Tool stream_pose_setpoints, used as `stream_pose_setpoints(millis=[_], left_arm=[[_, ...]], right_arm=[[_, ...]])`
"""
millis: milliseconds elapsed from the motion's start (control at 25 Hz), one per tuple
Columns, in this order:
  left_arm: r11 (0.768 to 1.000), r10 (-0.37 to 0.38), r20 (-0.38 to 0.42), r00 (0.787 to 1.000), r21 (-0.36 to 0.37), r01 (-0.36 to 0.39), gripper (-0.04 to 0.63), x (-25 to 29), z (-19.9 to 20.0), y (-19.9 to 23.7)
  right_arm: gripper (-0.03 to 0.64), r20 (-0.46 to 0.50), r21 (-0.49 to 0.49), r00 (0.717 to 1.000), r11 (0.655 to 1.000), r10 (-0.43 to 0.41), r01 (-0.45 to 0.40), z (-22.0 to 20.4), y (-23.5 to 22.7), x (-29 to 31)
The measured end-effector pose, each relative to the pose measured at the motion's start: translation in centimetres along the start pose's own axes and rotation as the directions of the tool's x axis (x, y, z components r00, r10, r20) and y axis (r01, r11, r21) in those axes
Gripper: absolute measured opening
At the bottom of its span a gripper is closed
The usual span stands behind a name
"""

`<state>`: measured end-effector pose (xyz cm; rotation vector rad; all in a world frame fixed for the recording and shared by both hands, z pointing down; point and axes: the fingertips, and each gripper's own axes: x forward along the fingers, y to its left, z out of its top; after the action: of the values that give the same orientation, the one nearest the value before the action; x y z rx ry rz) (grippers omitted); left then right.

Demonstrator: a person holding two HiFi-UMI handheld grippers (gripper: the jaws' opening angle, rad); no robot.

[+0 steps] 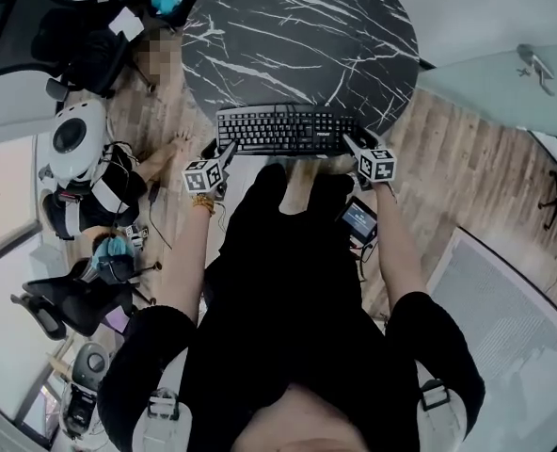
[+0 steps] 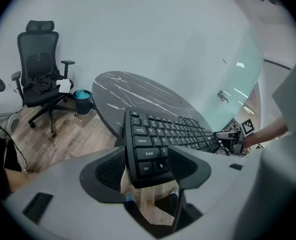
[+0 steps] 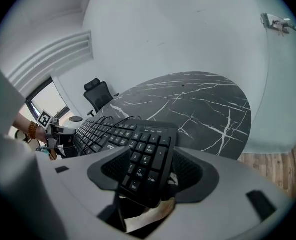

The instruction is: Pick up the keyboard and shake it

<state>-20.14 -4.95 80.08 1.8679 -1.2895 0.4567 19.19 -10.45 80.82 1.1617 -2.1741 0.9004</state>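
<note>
In the head view, the keyboard (image 1: 283, 130) is hanging crosswise at the near rim of the round dark table (image 1: 297, 26). The left gripper (image 1: 226, 151) is meeting its left end and the right gripper (image 1: 349, 143) its right end. I judge that the pick-up is taking place or is just done. From above I cannot tell whether the keyboard is clear of the table.

In the left gripper view, the jaws are standing partly apart and clamping the keyboard's (image 2: 160, 136) left end, with one pad on each long edge beside the Ctrl and Shift keys. Wood floor is showing beneath that end, so this end at least is sitting off the table.

In the right gripper view, the jaws are likewise partly apart and pinching the number-pad end of the keyboard (image 3: 138, 154) across its width. A thin black cable (image 3: 113, 120) is looping over the far keys, with the table (image 3: 203, 104) lying beyond.

The next move is the shake. It is calling for both grips to stay firm and move together, with the keyboard raised well off the table and the cable left slack.
</note>
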Motion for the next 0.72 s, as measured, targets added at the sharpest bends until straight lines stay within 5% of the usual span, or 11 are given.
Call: stream_pose_setpoints(millis=[160, 240, 360, 440, 720], left_arm=[[1.0, -0.004, 0.024, 1.0, -0.028, 0.004, 0.261, -1.1, -1.3, 0.5], [0.989, -0.012, 0.085, 0.996, -0.147, 0.025, 0.261, -1.7, -1.7, 1.2], [0.895, -0.005, 0.235, 0.972, -0.433, 0.109, 0.264, -2.8, -1.8, 2.7], [0.823, -0.023, 0.283, 0.959, -0.539, 0.179, 0.267, -2.8, -2.3, 3.2], [0.715, -0.143, 0.326, 0.934, -0.619, 0.325, 0.273, -0.7, -2.0, 2.4]], right_arm=[[0.25, -0.037, -0.071, 0.999, 0.997, 0.006, -0.009, -0.7, 0.7, 0.1], [0.25, -0.041, -0.073, 0.999, 0.997, 0.002, -0.005, -0.8, 0.8, 0.3], [0.25, -0.034, -0.042, 0.999, 0.999, -0.001, 0.0, -0.8, 0.8, 0.3], [0.25, -0.038, -0.039, 0.999, 0.999, 0.0, -0.002, -1.0, 0.9, 0.1], [0.25, -0.069, -0.049, 0.997, 0.998, 0.03, -0.034, -1.4, 1.7, -0.4]])
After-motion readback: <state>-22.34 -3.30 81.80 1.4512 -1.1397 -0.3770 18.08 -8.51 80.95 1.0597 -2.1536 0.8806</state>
